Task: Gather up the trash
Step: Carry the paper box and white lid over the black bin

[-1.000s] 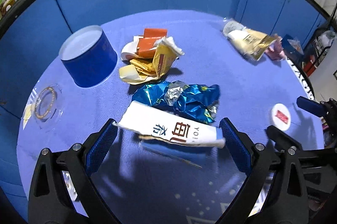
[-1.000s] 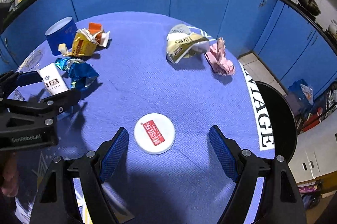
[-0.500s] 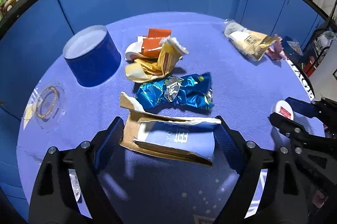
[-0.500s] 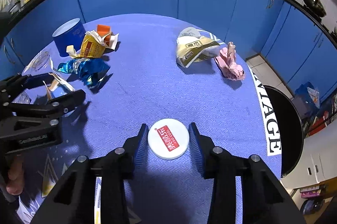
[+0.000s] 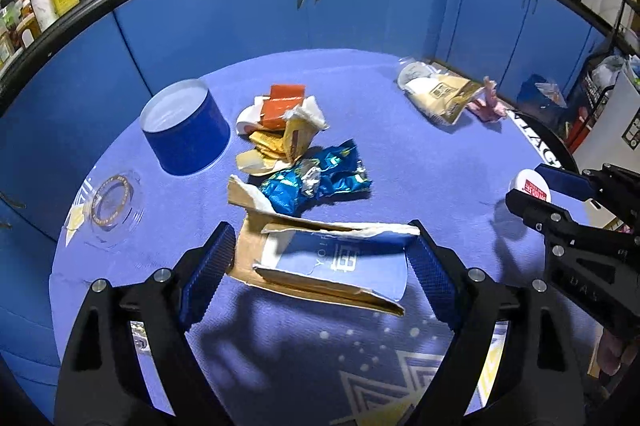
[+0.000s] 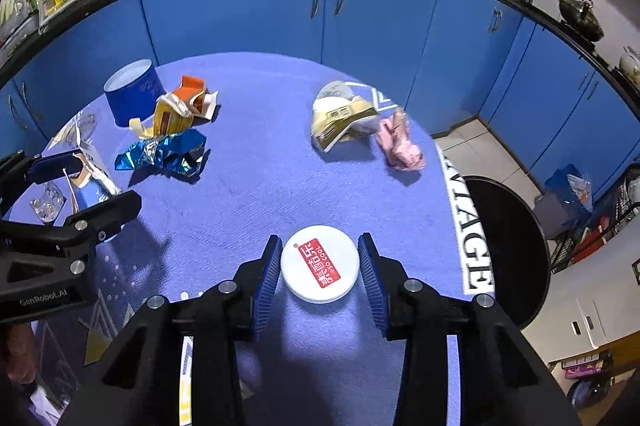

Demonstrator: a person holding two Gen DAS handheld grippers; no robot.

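My left gripper (image 5: 320, 266) is shut on a torn white and brown carton (image 5: 320, 258), held across both pads above the blue tablecloth; it also shows in the right wrist view (image 6: 86, 178). My right gripper (image 6: 320, 266) is shut on a white round lid with a red label (image 6: 319, 269), held just above the cloth; the lid also shows in the left wrist view (image 5: 532, 184). A crumpled blue foil wrapper (image 5: 316, 180) lies just beyond the carton. A yellow and orange wrapper pile (image 5: 280, 130) lies behind it.
A blue round tub (image 5: 184, 130) stands at the back left. A beige snack bag (image 6: 340, 118) and a pink crumpled wrapper (image 6: 400, 146) lie at the far right. A clear plastic lid (image 5: 114, 202) lies left. A black stool (image 6: 504, 242) stands beside the table's right edge.
My left gripper closed on the carton, which tipped from its white printed face to its torn open side. My right gripper closed around the white lid and lifted with it.
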